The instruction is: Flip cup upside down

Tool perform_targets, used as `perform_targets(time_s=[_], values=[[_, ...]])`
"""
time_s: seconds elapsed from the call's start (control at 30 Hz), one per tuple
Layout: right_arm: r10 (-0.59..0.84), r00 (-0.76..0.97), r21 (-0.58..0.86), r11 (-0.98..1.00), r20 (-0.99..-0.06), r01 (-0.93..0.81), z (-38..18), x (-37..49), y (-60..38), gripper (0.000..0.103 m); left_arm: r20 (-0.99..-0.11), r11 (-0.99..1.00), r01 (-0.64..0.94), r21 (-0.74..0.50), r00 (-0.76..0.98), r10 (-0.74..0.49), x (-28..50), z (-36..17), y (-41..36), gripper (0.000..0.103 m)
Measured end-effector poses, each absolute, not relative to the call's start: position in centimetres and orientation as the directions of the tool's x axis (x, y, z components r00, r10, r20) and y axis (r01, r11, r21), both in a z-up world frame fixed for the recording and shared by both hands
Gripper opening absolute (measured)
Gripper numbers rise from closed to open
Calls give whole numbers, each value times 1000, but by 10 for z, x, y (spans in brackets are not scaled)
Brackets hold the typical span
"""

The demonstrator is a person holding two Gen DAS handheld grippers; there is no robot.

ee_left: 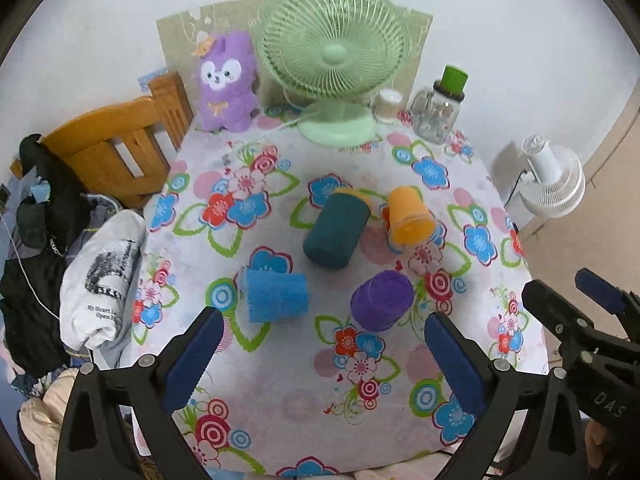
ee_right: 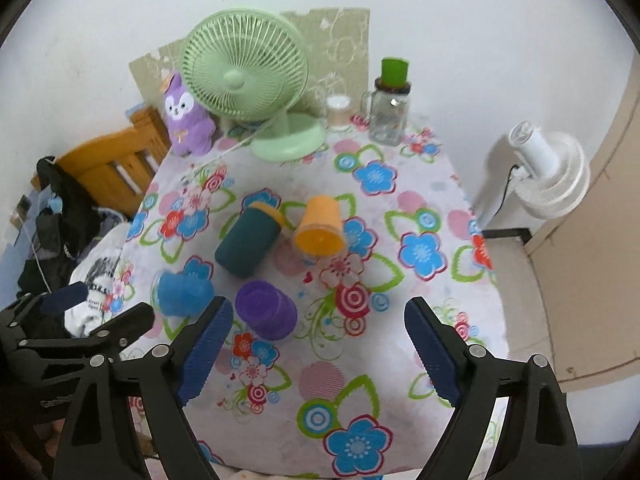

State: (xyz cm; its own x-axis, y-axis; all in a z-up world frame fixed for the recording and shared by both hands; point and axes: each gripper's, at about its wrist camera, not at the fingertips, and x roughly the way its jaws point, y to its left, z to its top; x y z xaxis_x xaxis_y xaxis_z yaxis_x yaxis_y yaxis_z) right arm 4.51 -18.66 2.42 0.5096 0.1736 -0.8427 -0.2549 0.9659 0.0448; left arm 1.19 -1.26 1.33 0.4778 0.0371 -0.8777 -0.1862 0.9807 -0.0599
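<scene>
Several cups lie on their sides on the flowered tablecloth [ee_left: 288, 392]. A dark teal cup [ee_left: 335, 229] [ee_right: 247, 240] lies in the middle, an orange cup [ee_left: 409, 216] [ee_right: 321, 227] to its right with its mouth toward me, a blue cup [ee_left: 276, 297] [ee_right: 185, 290] at the near left, and a purple cup [ee_left: 382, 300] [ee_right: 267, 311] at the near middle. My left gripper [ee_left: 324, 340] is open and empty above the near table, just short of the blue and purple cups. My right gripper [ee_right: 319, 332] is open and empty, with the purple cup by its left finger.
A green desk fan [ee_left: 336, 56], a purple plush toy [ee_left: 227, 80], a glass jar with a green lid [ee_left: 438, 110] and a small white jar [ee_left: 387, 105] stand at the back. A wooden chair [ee_left: 120, 144] with clothes stands left. A white fan [ee_left: 554, 178] stands right.
</scene>
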Motion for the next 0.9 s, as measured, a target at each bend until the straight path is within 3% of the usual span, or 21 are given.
perform_targets(time_s=[0.9], values=[[99,575,12,988,-812,-153,40,6,-202,93,-864,971,-216,-105,504,19,-20,27,-17,103]])
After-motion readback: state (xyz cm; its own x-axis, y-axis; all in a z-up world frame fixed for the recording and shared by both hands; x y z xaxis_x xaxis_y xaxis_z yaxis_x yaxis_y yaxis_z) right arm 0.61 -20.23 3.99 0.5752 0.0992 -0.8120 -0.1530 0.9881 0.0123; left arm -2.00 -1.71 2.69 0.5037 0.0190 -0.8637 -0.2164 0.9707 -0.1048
